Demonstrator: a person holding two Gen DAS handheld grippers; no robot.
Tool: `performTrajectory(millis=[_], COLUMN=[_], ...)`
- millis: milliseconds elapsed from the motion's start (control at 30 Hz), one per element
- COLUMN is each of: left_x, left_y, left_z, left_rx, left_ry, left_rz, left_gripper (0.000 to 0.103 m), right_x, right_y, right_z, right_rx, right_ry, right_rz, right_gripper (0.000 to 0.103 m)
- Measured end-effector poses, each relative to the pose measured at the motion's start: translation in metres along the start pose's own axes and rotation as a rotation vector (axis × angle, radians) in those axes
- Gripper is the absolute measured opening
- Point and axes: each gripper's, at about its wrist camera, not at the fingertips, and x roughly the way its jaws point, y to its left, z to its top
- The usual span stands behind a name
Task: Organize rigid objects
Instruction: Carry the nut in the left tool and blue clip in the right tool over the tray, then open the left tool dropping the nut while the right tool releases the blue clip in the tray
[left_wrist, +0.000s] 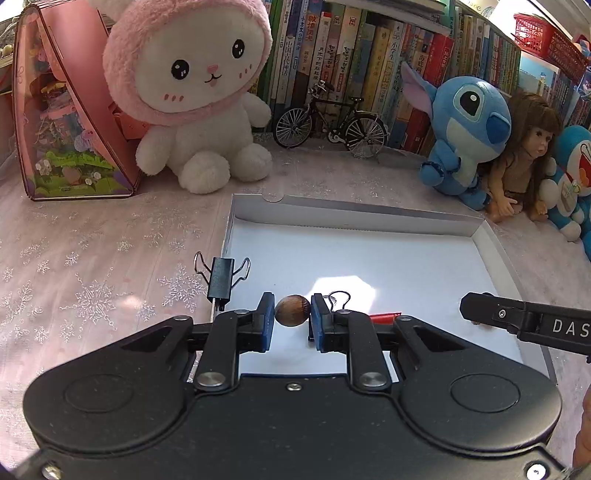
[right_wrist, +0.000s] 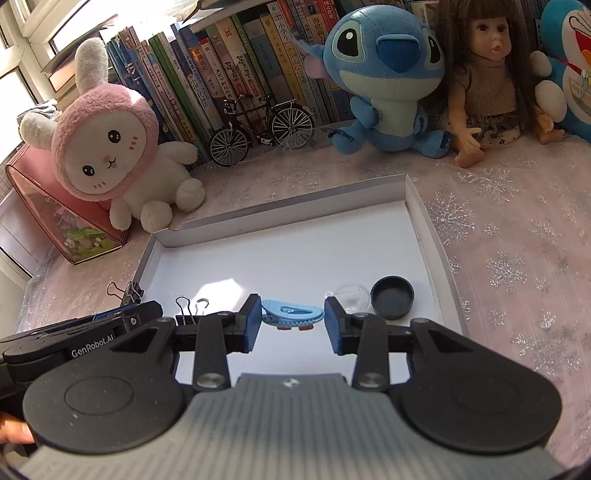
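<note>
A: Left gripper (left_wrist: 292, 314), wrist view. Blue pads pinch a brown wooden bead (left_wrist: 292, 311) from both sides, narrow gap. It is held over the near edge of the white tray (left_wrist: 495, 254).

B: Noted. Right gripper (right_wrist: 291, 319)?

A: Tongs stand wide. A light blue clip (right_wrist: 290, 314) lies between them on the tray floor. The left pad looks to touch its end; the right pad stands clear. Not clamped.

B: Other pieces in the tray?

A: Right view: black round cap (right_wrist: 392, 298), open side up, near the tray's right wall. A clear dome (right_wrist: 351, 295) just left of it, touching or nearly so; cannot tell. A black binder clip (right_wrist: 190, 312) near the left, by the left gripper's body.

B: Outside the tray?

A: Another binder clip (left_wrist: 220, 277) at the tray's left wall, handles up. Whether it grips the wall or only leans, cannot tell. A sliver of something red (left_wrist: 384, 316) shows behind the left gripper's right finger.

B: Background?

A: Far side: pink-hooded bunny plush (left_wrist: 195, 96), model bicycle (left_wrist: 330, 123), blue Stitch plush (left_wrist: 465, 133), doll (left_wrist: 524, 155), row of books (left_wrist: 369, 62).
</note>
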Motion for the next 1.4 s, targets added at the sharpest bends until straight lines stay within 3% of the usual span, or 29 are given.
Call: performTrajectory(millis=[1400], left_x=[0.011], left_y=[0.002], left_z=[-0.008], left_rx=[-0.015], left_ry=[0.008], left_rz=[-0.015], left_gripper=[0.021], right_x=[0.037], right_y=[0.008], right_z=[-0.011], right_rx=[-0.056], right_ry=[-0.019], right_rz=[-0.107], right_gripper=[0.043])
